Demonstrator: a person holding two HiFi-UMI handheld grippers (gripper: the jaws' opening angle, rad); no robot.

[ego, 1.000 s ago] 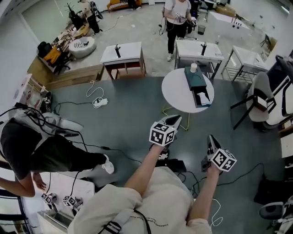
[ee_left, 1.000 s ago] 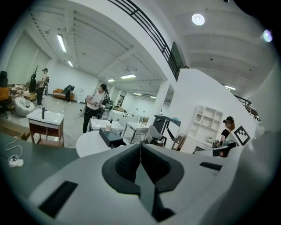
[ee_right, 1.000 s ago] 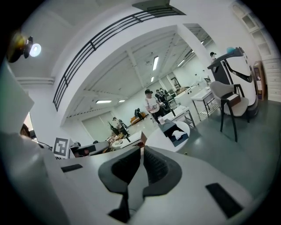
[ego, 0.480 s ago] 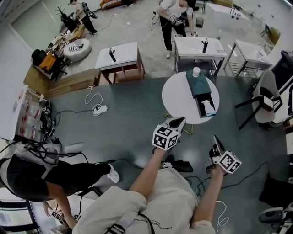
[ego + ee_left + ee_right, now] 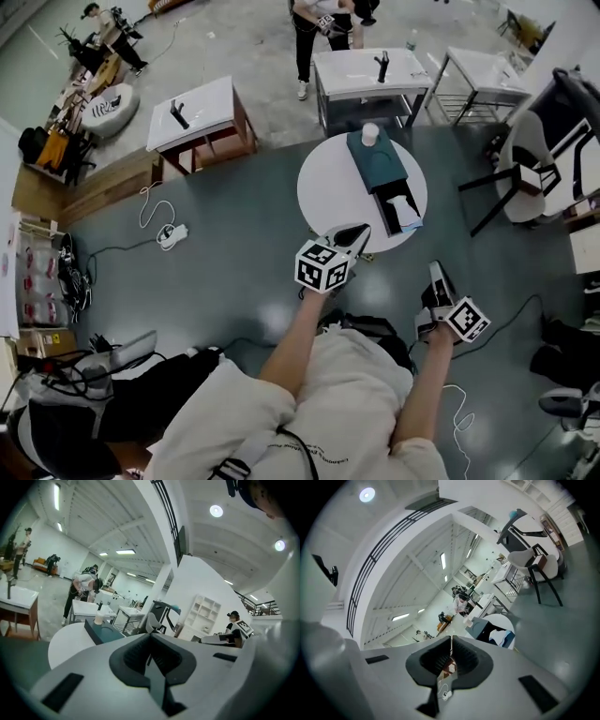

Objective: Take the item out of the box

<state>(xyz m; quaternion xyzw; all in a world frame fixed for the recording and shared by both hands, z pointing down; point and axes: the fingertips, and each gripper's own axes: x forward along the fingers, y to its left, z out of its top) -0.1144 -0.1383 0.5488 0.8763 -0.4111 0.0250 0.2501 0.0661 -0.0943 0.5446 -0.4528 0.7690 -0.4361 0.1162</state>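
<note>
A teal box (image 5: 377, 161) lies on the round white table (image 5: 333, 192), and its drawer is pulled out toward me. A white item (image 5: 400, 211) lies in the drawer. A white cup (image 5: 369, 134) stands on the box's far end. My left gripper (image 5: 357, 230) is shut and empty, with its tip at the table's near edge. My right gripper (image 5: 435, 269) is shut and empty too, held over the floor short of the table. The left gripper view shows the box (image 5: 104, 633) and cup (image 5: 99, 618) ahead. In the right gripper view the box (image 5: 483, 629) and white item (image 5: 505, 637) lie ahead.
Two white desks (image 5: 199, 110) (image 5: 367, 68) stand behind the round table. A chair (image 5: 536, 167) is at the right. Cables and a power strip (image 5: 171, 232) lie on the grey floor. One person (image 5: 315, 23) stands at the back, another (image 5: 66, 427) crouches at lower left.
Both grippers and my view have moved forward, so the round table and box are nearer. The left gripper's tip has reached the table's near edge. The person at lower left has slid toward the corner.
</note>
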